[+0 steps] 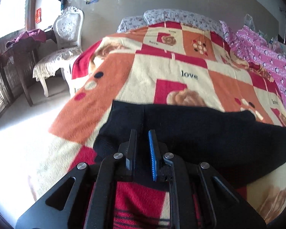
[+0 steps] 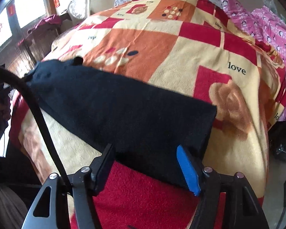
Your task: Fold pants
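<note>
Already the black pants lie on the bed's patchwork blanket as one long flat strip, running from ten o'clock to four o'clock in the right wrist view, so the lengthwise fold looks done and the shorter crosswise folds seem left. The right gripper hangs spread wide over the strip's near end, grasping nothing, while the left gripper sits nearly closed over the other end at six o'clock; whether it pinches cloth cannot be told.
</note>
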The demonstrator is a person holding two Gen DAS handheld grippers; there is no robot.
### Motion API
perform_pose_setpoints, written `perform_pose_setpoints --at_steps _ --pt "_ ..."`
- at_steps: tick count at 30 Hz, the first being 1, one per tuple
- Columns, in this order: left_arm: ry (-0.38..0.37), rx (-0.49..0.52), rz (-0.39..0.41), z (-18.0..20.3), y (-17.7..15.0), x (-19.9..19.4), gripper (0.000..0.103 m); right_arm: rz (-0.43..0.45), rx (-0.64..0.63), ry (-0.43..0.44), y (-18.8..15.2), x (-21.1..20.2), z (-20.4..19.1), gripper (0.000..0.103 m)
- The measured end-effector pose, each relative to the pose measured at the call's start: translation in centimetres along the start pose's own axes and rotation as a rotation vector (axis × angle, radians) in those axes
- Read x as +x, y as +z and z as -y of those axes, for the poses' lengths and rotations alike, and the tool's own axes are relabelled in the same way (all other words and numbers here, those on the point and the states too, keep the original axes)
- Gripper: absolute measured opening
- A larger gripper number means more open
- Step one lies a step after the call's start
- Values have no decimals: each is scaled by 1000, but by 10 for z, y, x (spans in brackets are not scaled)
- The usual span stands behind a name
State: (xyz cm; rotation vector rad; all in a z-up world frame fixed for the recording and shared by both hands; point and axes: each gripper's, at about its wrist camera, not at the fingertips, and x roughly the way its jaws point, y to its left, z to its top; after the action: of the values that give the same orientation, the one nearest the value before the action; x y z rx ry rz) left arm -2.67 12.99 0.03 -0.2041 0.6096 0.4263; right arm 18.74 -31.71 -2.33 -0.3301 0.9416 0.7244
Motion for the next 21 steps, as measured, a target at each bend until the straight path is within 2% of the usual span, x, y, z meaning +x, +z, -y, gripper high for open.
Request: perform_pose_setpoints --at_steps 2,5,7,8,10,11,12,13,14,15,16,18,19,21 --pt "-56 -19 23 6 17 -4 12 113 33 1 11 -18 3 64" --pt "-42 -3 -40 17 26 21 15 202 109 -13 31 -26 15 70" --pt "19 -15 -131 13 19 50 15 167 163 -7 43 -9 28 71" --pt "24 -42 -191 6 12 67 15 108 177 -11 46 9 35 71" --pt "-12 -77 -161 -1 8 68 15 9 182 -14 41 37 45 72" --pt "-12 -73 -161 0 8 67 15 44 140 -7 33 38 49 70" --pt "-8 -66 -162 1 7 67 15 75 108 -35 28 34 50 73" --pt "-2 -56 -157 2 7 68 15 21 107 -133 23 37 57 80" --pt "5 -45 -156 4 7 68 15 13 165 -121 19 35 71 90" --pt "12 -47 -157 5 10 67 15 30 229 -92 14 30 83 77" --pt "17 -61 -149 6 12 63 15 43 272 -81 11 23 91 70" --pt "-2 -76 -100 18 17 44 15 49 275 -109 10 5 92 68" --pt "-38 -62 -77 29 20 35 15 90 256 -98 12 -9 84 68" --pt "-161 -12 -41 59 20 17 15 151 212 -18 15 -25 64 68"
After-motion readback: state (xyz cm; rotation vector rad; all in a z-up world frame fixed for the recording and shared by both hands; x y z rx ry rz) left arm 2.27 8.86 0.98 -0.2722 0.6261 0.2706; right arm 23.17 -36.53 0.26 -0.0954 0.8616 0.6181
